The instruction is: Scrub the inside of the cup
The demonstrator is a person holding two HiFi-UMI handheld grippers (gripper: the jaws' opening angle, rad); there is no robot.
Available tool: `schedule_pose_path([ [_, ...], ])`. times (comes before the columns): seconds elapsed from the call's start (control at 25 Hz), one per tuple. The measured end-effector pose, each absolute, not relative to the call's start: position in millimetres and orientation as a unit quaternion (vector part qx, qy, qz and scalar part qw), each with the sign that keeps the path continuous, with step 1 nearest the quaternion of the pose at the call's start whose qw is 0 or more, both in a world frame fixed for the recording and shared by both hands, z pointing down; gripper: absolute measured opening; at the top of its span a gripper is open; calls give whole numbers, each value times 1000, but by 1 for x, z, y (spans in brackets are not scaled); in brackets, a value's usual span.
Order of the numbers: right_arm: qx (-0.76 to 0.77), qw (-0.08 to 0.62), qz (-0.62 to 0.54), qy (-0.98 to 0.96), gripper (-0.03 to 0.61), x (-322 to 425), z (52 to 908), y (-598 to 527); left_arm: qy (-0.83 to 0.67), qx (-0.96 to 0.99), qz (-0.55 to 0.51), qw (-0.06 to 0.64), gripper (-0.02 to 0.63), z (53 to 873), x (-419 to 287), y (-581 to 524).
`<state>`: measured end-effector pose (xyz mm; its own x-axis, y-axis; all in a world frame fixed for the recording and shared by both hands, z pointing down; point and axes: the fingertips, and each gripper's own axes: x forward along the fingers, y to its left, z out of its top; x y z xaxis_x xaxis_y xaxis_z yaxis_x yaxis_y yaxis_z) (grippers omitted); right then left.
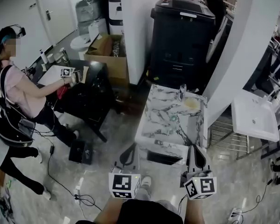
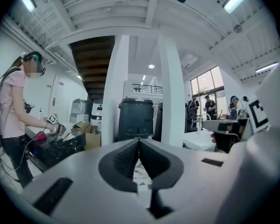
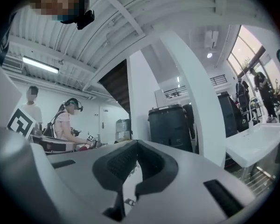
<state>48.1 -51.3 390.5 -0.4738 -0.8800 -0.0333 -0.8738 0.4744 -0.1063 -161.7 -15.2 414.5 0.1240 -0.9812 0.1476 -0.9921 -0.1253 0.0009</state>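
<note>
Tiled room; marble bench (image 1: 170, 120) ahead, probable cup (image 1: 182, 90) at its far edge, too small to confirm. Left gripper (image 1: 129, 152) and right gripper (image 1: 196, 154): jaws pressed together, empty. Risk: reaching in with jaws together could topple the cup.

A cluttered room lies before you.
Marble table (image 1: 163, 120) at centre, black bin (image 1: 182, 45) above it, white basin (image 1: 254, 115) at right, a person in pink (image 1: 18, 92) at left.

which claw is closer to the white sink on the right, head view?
Right. The right claw sits down and to the left of the white sink. The left claw is at the same height but further left, beyond the right one.
</note>
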Motion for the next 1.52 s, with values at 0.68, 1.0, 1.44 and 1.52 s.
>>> schedule_pose_path([
  [0.68, -547, 24, -67, 834, 8, 135, 402, -161, -618, 778, 93, 66, 12, 424, -85, -138],
  [1.0, -536, 17, -62, 842, 8, 127, 405, -165, -594, 793, 118, 74, 12, 437, -79, -147],
  [1.44, -562, -4, -82, 823, 8, 144, 427, -165, -362, 879, 290, 111, 175, 536, -15, -201],
  [1.52, -567, -12, -84, 820, 8, 146, 432, -164, -352, 874, 317, 108, 181, 562, -10, -218],
])
